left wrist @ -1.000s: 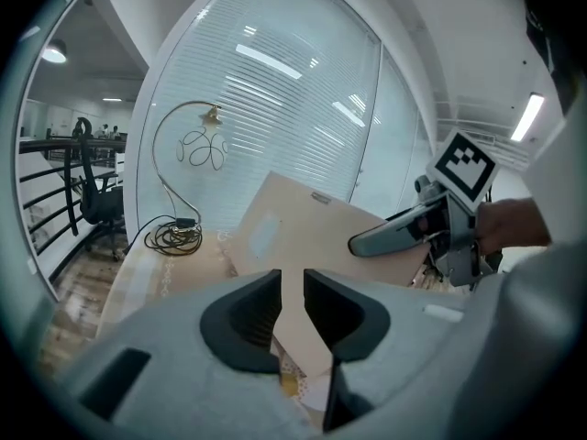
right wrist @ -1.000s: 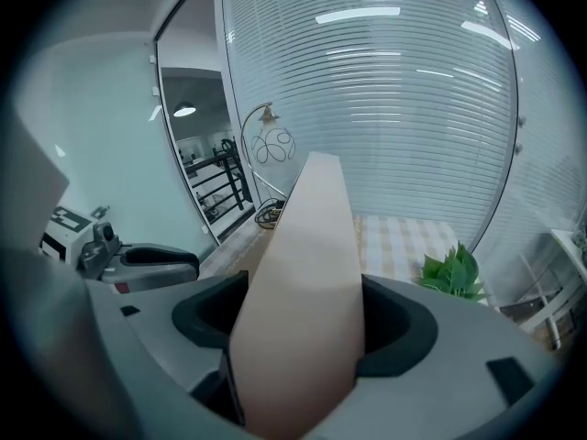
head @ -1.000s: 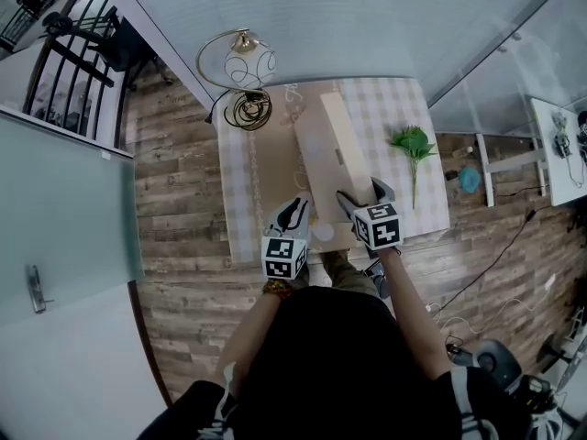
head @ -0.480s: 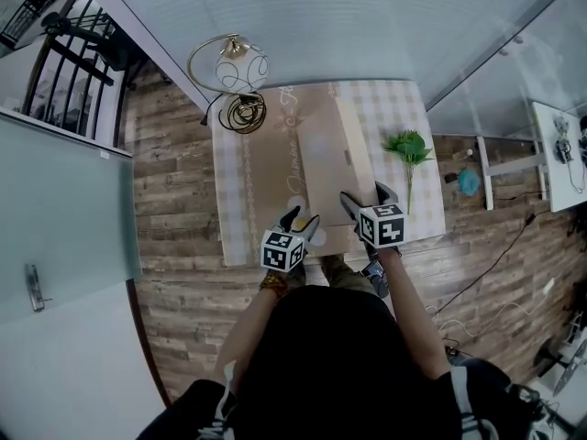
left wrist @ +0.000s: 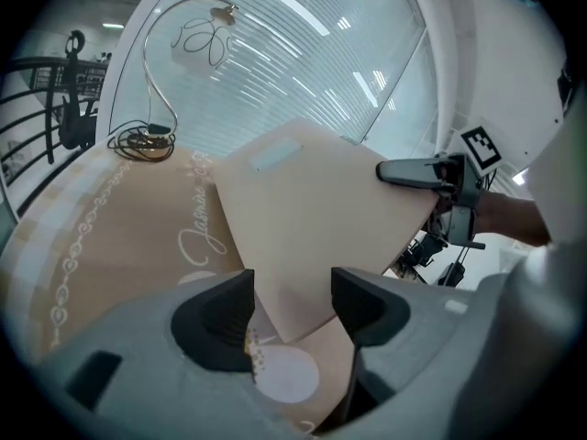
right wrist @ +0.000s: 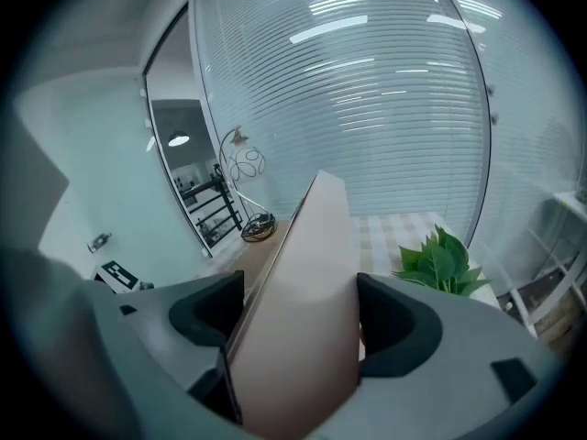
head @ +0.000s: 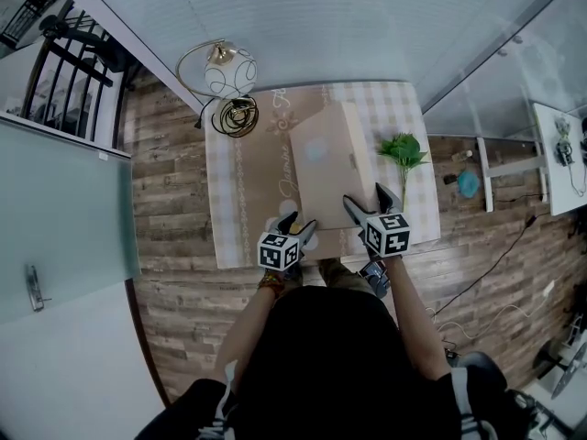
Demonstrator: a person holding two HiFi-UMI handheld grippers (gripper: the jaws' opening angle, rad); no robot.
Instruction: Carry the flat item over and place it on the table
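A flat beige board (head: 326, 163) leans over the brown runner of the table (head: 234, 218), its near left corner down and its right side raised. My left gripper (head: 299, 223) is at the table's near edge and its jaws have just been opening. That low corner of the board (left wrist: 312, 209) lies between the left gripper's (left wrist: 293, 291) pads with a gap on each side. The right gripper (head: 365, 198) straddles the board's raised near right edge (right wrist: 312, 310). Its jaws have just been opening too and stand wide, the board leaning on one finger (left wrist: 413, 170).
A curly metal lamp (head: 225, 67) and a coiled black cable (head: 234, 115) stand at the table's far left corner. A green leafy sprig (head: 404, 149) lies on the checked cloth right of the board. A glass wall with blinds runs behind, wooden floor all round.
The board has tipped from nearly on edge to a flatter lean showing its broad face. The left gripper's jaws have opened off it, and it has sunk toward the near edge. The right gripper shifted slightly right.
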